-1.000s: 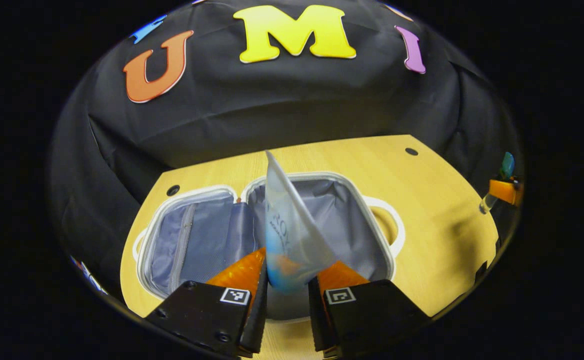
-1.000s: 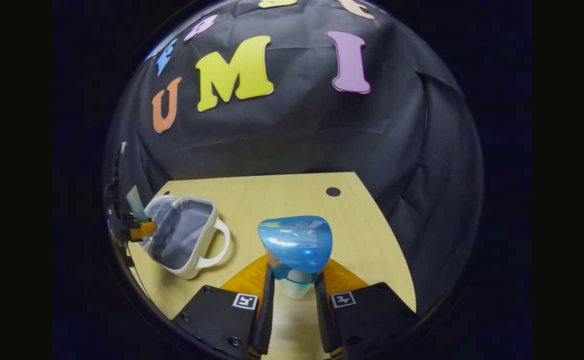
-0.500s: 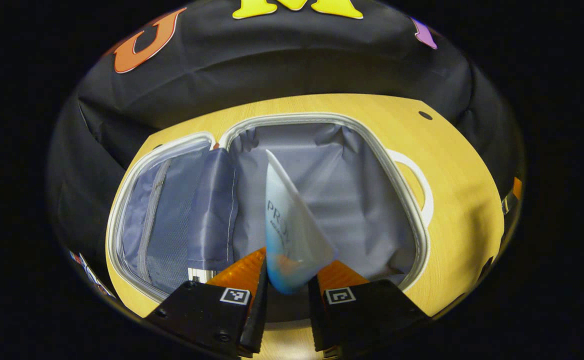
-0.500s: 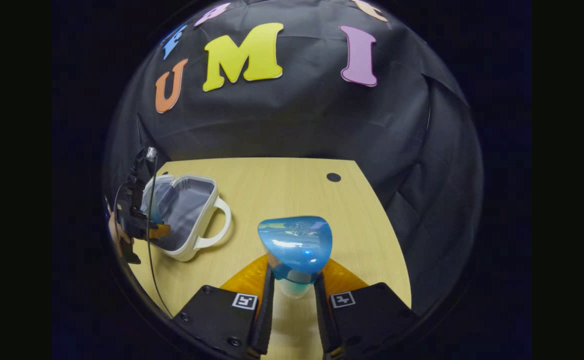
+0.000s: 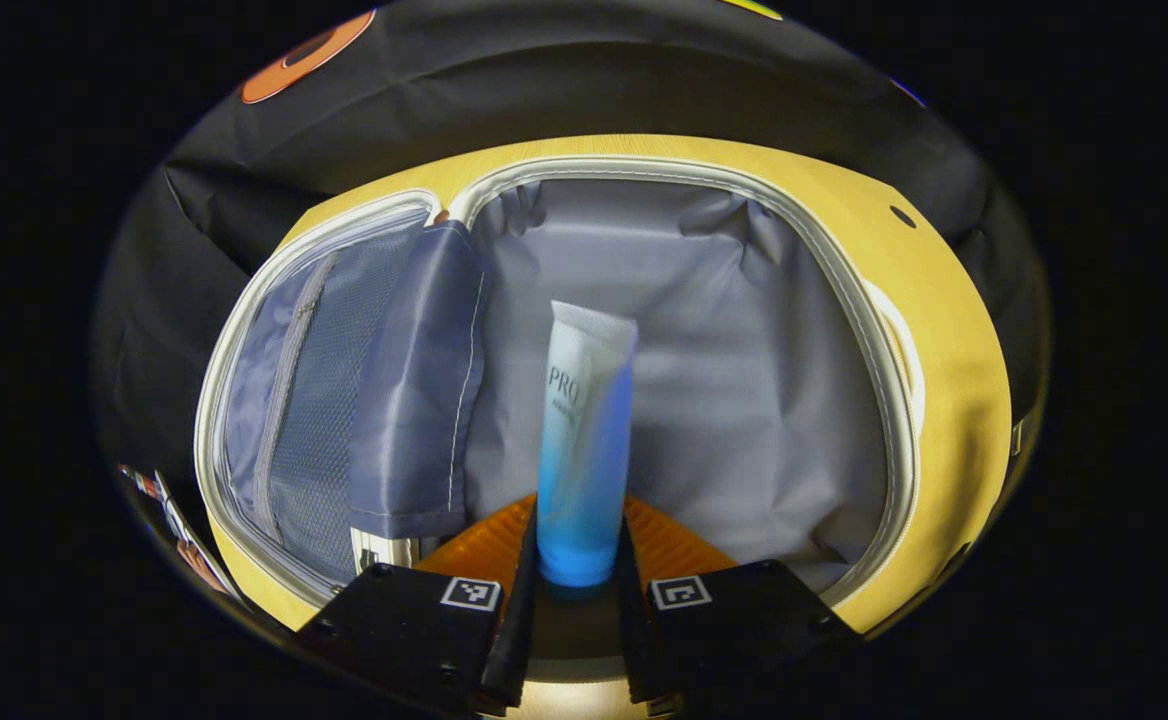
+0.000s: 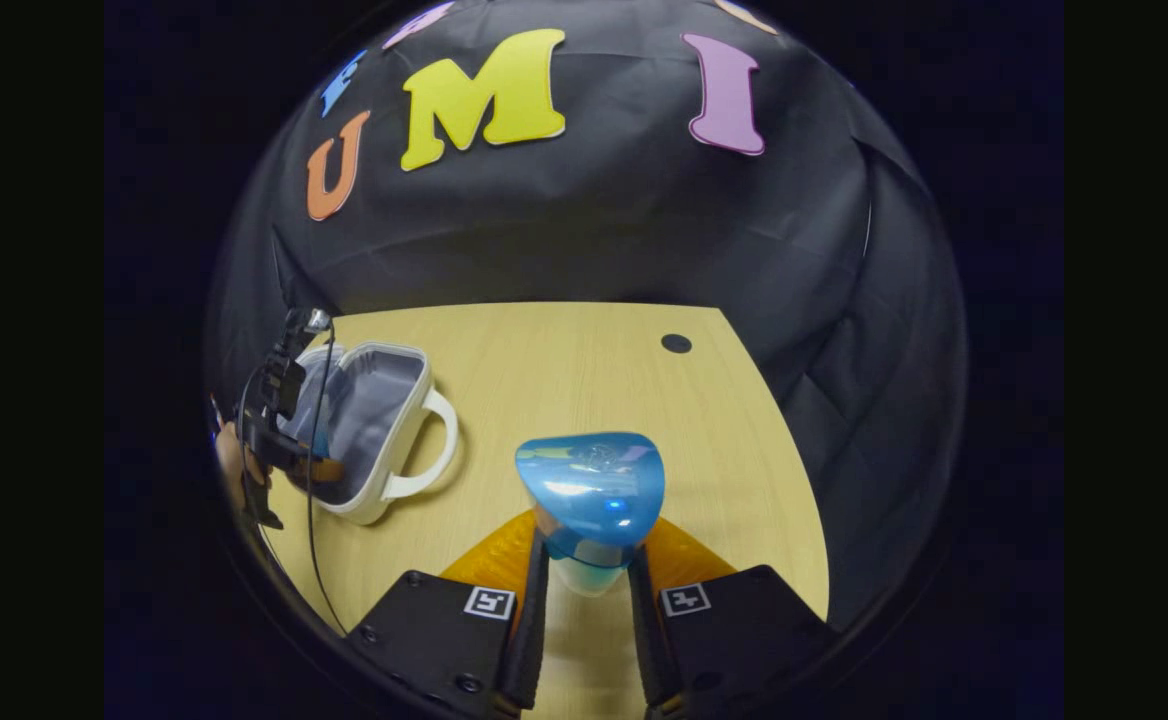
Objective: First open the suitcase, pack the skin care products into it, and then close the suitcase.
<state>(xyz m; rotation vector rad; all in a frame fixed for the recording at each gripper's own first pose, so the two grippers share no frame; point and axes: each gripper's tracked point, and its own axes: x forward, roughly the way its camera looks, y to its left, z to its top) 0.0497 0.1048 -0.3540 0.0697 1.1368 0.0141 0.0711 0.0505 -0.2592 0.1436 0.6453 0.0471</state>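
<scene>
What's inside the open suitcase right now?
Grey lining in the suitcase, a mesh zip pocket in the lid, and the tube held by the left gripper. The near floor is hidden.

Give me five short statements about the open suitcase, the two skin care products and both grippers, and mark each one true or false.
1. The white hard-shell suitcase with grey lining lies open on the wooden table. True.
2. The left gripper holds a white-to-blue squeeze tube over the suitcase's grey-lined compartment. True.
3. The right gripper is empty. False: it is shut on a blue-capped bottle.
4. The blue-capped bottle already lies inside the suitcase. False: it is held over bare table, to the right of the suitcase.
5. The suitcase's mesh zip pocket lies in the half left of the tube. True.
</scene>
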